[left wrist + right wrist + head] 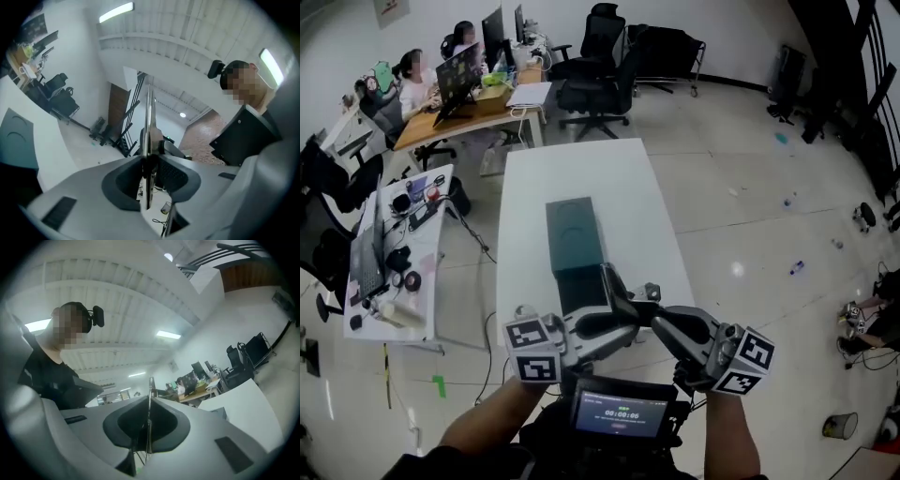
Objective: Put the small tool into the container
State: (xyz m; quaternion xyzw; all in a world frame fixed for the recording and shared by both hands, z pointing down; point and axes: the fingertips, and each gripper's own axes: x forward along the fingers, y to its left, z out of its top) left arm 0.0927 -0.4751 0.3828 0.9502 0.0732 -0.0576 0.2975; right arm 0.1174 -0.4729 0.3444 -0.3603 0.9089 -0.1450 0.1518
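A dark green container [575, 230] lies lengthwise on the white table [534, 197], with its near part [581, 286] pulled out toward me. Both grippers meet just above the table's near edge. The small tool [149, 122] is a thin silver metal strip seen edge-on. It stands between the jaws of my left gripper [150, 164], which are slightly parted around it. My right gripper [149, 420] is shut on the same tool [151, 386], whose tip pokes out past the pads. From above, the left gripper [628, 307] and right gripper [658, 317] point at each other. The teal container [16, 136] also shows at the left.
Office chairs [598, 70] and a wooden desk [469, 108] with seated people stand beyond the table. A cluttered side table [398, 248] is on the left. Small items lie on the floor [787, 202] to the right. A device with a screen [622, 411] hangs at my chest.
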